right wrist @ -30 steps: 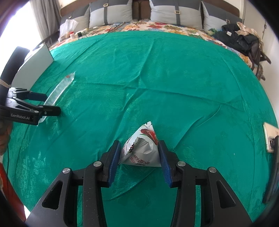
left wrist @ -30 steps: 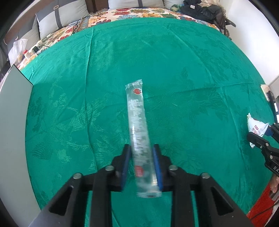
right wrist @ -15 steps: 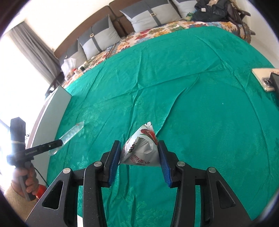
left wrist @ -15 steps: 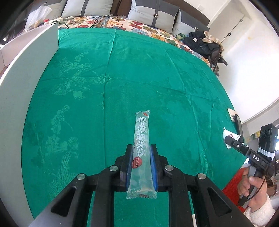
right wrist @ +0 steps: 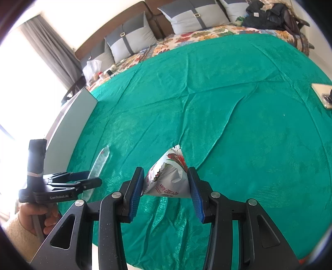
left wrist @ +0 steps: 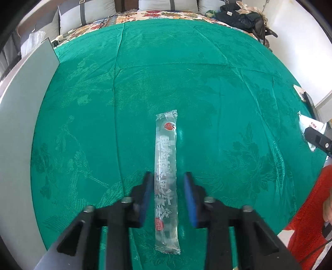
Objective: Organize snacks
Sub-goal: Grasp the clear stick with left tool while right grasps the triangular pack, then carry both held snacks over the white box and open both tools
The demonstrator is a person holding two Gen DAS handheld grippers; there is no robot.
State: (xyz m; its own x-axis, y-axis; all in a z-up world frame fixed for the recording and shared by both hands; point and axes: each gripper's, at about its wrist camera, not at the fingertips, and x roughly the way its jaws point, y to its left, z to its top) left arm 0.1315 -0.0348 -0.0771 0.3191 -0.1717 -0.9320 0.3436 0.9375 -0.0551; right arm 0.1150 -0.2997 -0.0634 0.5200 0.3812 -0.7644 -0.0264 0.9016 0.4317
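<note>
A long clear snack stick packet (left wrist: 166, 178) with white lettering and red seals lies on the green cloth between the jaws of my left gripper (left wrist: 168, 182). The jaws stand open with gaps on both sides. The packet also shows in the right wrist view (right wrist: 99, 161), beside the left gripper (right wrist: 91, 180). My right gripper (right wrist: 166, 178) is shut on a white triangular snack bag (right wrist: 169, 176) with a red picture, held just above the cloth. That bag shows at the right edge of the left wrist view (left wrist: 311, 126).
A green patterned cloth (left wrist: 186, 83) covers the bed. A grey-white board (left wrist: 22, 116) stands along the left side, also in the right wrist view (right wrist: 70, 126). A phone (right wrist: 323, 97) lies at the right edge. Pillows (right wrist: 132, 43) and dark clothes (right wrist: 267, 14) lie beyond.
My left gripper has opened and let go of the stick packet, which now lies on the cloth. My right gripper still holds the triangular bag.
</note>
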